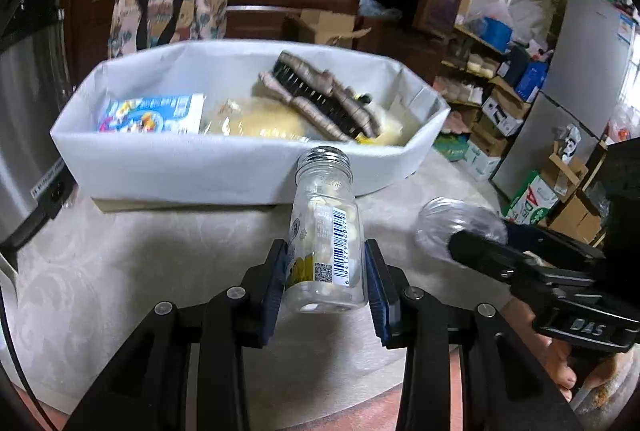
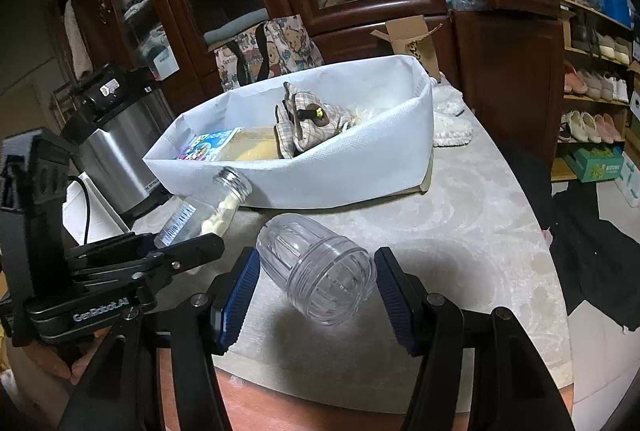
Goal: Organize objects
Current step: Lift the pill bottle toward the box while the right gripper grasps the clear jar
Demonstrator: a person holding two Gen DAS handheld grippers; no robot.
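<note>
— Blue-padded fingers (image 1: 280, 287) of the left gripper (image 1: 326, 283) fill the near edge of its wrist view. What sits between them?

— A small clear bottle (image 1: 326, 243) with a barcode label and pale tablets inside. Both pads press its sides, so it is clamped, its uncapped threaded neck pointing away toward the white fabric bin (image 1: 224, 167).

— Is the bottle upright?

— No, tilted. In the right wrist view the bottle (image 2: 208, 215) leans with its neck up toward the bin's near wall, just short of touching it.

— And the right gripper (image 2: 316, 285)?

— Its fingers (image 2: 242, 291) are closed on a clear ribbed plastic cap (image 2: 316, 271), which is held on its side with the open end facing the camera. From the left view the cap (image 1: 452, 227) is blurred, just right of the bottle.

— What is in the bin?

— A blue cartoon-printed packet (image 1: 154, 119) at the left, a yellowish bag (image 1: 256, 123) in the middle, and a plaid hair claw clip (image 1: 320, 103) lying on top at the right.

— What carries it all?

— A pale patterned surface (image 1: 160, 263). Beside the bin stands a stainless appliance (image 2: 120, 147), and fluffy white slippers (image 2: 452, 119) lie at the bin's far end.
</note>
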